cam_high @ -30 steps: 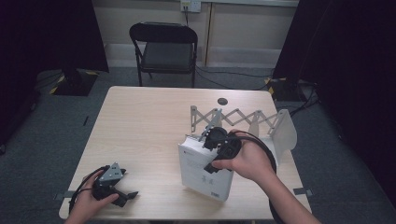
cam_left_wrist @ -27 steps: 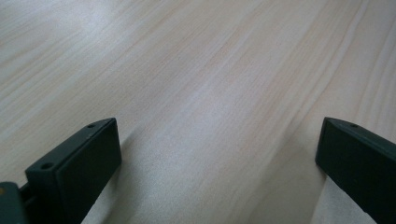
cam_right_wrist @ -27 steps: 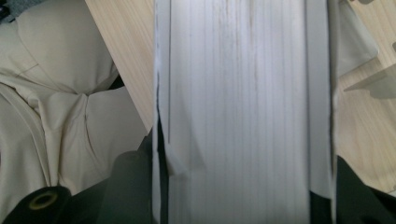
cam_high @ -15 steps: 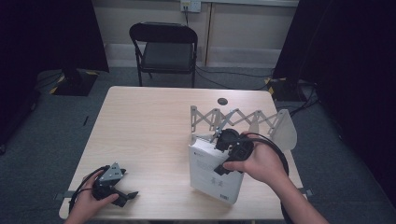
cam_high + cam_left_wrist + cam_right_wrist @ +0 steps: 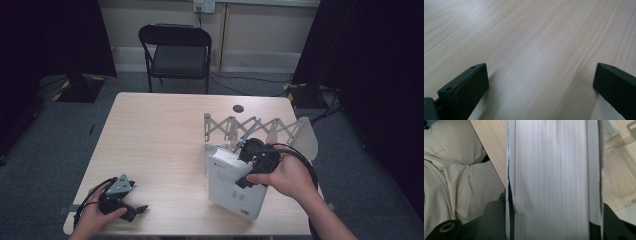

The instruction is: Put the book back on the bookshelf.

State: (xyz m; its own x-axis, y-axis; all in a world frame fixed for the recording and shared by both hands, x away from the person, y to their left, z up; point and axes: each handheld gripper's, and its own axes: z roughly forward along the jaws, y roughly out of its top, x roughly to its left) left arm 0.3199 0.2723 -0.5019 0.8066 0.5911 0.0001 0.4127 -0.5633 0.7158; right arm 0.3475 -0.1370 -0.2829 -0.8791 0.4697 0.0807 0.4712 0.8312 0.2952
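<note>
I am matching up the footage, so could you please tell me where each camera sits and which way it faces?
High view: above the person's side, facing forward and down on the table; both forearms, left gripper, right gripper holding the book.
Left gripper view: on the left gripper, looking along its open jaws at bare tabletop.
Right gripper view: on the right gripper, facing the book's page edges; the person's clothing shows.
Shared: high and right gripper views both show the book.

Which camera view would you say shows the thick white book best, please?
The high view: the thick white book stands tilted on the table, whole cover visible, held by the right claw. The right gripper view shows its page edges close up.
</note>
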